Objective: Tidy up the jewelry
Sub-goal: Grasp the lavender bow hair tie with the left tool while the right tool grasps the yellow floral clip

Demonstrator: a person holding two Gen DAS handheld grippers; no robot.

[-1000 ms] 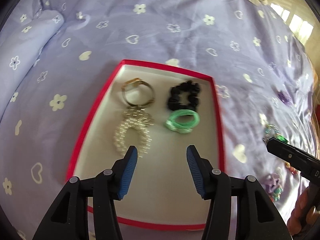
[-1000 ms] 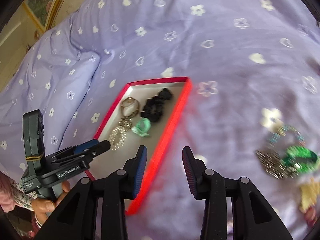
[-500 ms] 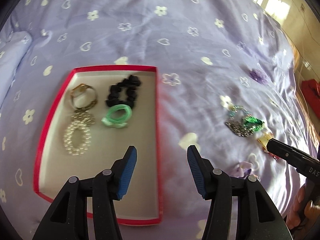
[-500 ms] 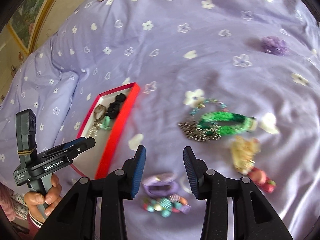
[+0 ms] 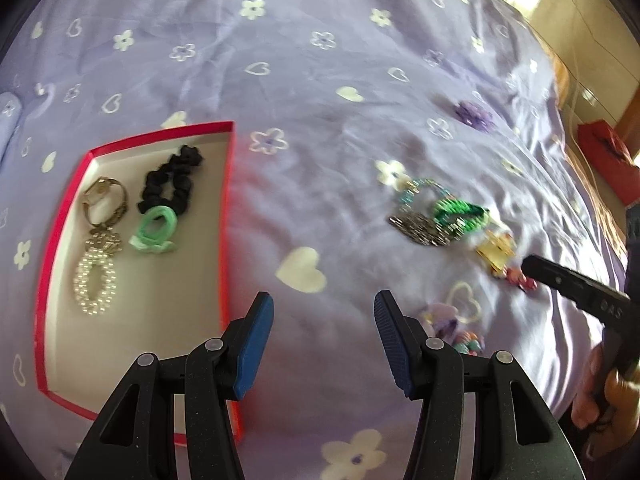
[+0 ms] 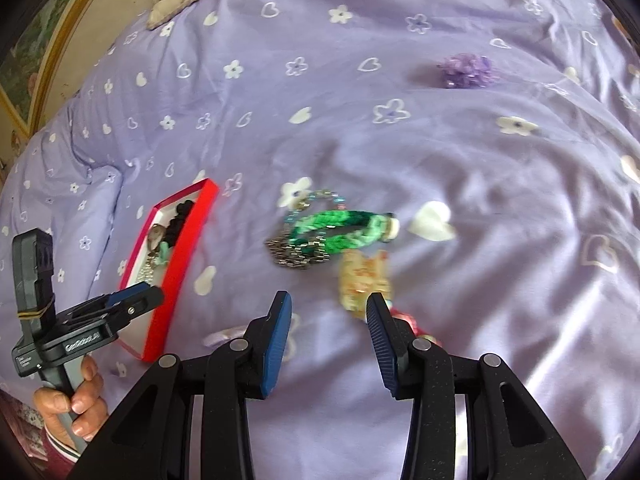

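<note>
Jewelry lies scattered across the lilac bedspread (image 6: 400, 32) printed with white hearts and flowers as I hold both tools above it. My left gripper (image 5: 323, 322) hangs with its blue pads apart and nothing between them, just right of the red-rimmed shallow box (image 5: 56, 236), which holds a black scrunchie (image 5: 170, 184), a mint-green hair tie (image 5: 154, 230), a gold-toned watch (image 5: 105, 200) and a pearl bead bracelet (image 5: 95, 284). My right gripper (image 6: 327, 314) also stands apart and empty, near a loose cluster: a green braided bracelet (image 6: 340, 230), a dark metal chain bracelet (image 6: 298, 254) and a pale yellow charm piece (image 6: 362, 280). A purple flower-shaped hair clip (image 6: 468, 70) sits well apart, farther up the bed.
</note>
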